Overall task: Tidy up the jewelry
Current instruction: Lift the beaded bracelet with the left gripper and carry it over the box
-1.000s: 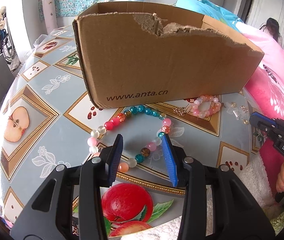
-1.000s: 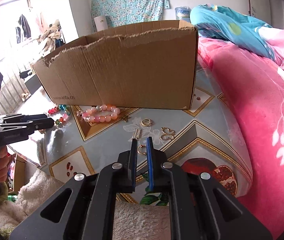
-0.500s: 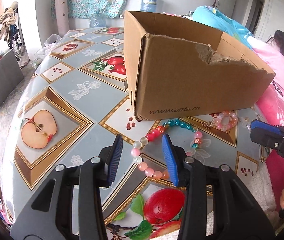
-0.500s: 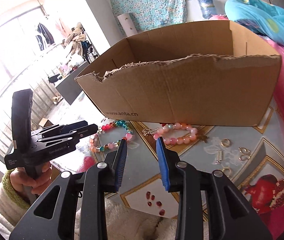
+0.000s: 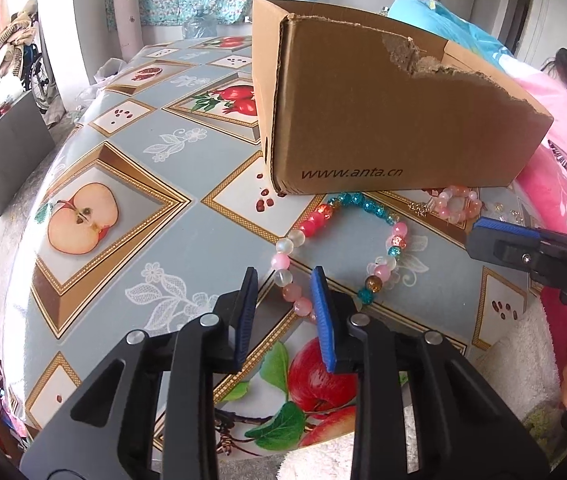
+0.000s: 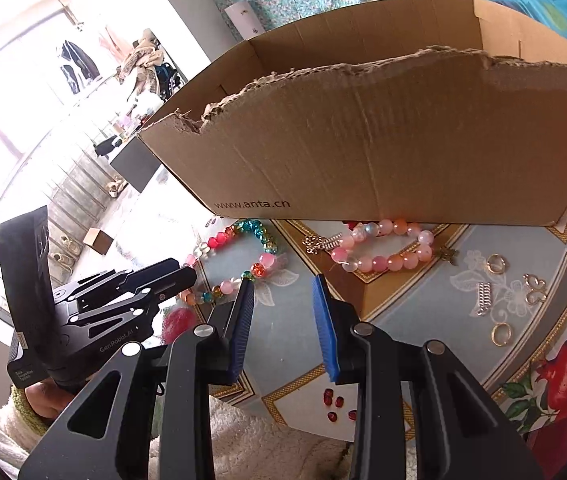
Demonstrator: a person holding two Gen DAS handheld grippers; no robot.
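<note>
A multicoloured bead bracelet (image 5: 310,218) lies on the fruit-print tablecloth in front of a torn cardboard box (image 5: 383,120). My left gripper (image 5: 283,280) hangs over its near left arc. Its jaws are closing with a few pink beads between them, and the pads do not press on them. A pink bead bracelet (image 6: 379,262) lies against the box (image 6: 383,140). My right gripper (image 6: 282,284) stands open over bare cloth between the two bracelets, with nothing in it. The multicoloured bracelet (image 6: 265,258) is just left of it. Each gripper shows in the other's view: right (image 5: 479,236), left (image 6: 187,274).
Small gold rings (image 6: 497,264), a silver chain piece (image 6: 483,298) and butterfly-shaped earrings (image 6: 533,290) lie on the cloth to the right. A pink blanket (image 5: 563,168) borders the table's right side. White fluffy fabric (image 6: 267,448) lies at the near edge.
My left gripper shifted over the bracelet's left arc and its jaws narrowed. My right gripper swung left, away from the small earrings, and went from nearly shut to open.
</note>
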